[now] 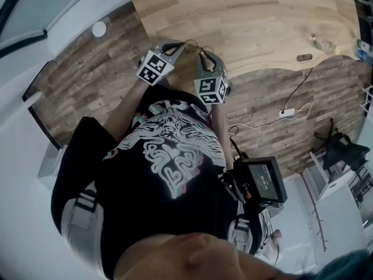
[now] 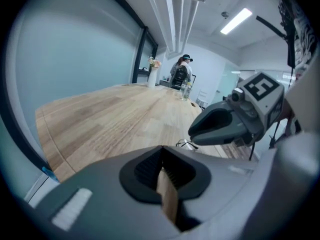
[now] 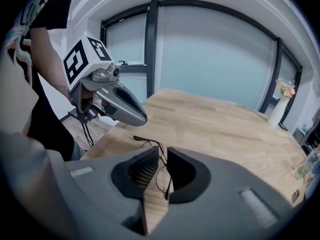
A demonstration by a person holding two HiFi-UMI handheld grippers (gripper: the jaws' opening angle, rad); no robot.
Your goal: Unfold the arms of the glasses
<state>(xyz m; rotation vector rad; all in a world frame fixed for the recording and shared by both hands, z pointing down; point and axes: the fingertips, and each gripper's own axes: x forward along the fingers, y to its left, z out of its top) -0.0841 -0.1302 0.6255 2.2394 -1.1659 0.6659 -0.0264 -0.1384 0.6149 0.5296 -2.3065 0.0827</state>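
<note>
Thin wire-framed glasses [image 3: 145, 139] lie near the wooden table's [image 1: 250, 16] front edge, and one arm sticks out to the left. My right gripper [image 3: 160, 155] is shut on the glasses, with the frame wire running through the narrow slit between its jaws. My left gripper [image 2: 161, 160] is shut and holds nothing. In the right gripper view, the left gripper [image 3: 141, 119] hovers just above the free arm's end. In the head view, the left gripper [image 1: 176, 45] and the right gripper [image 1: 202, 53] meet over the glasses [image 1: 192, 42]. The left gripper view shows only a small part of the glasses [image 2: 186, 144], below the right gripper [image 2: 194, 132].
A vase of flowers [image 2: 151, 75] and bottles [image 2: 186, 91] stand at the table's far end, where a person [image 2: 181, 73] sits. A cable and power strip [image 1: 285, 113] lie on the wood floor. A screen device [image 1: 265, 179] hangs at my waist.
</note>
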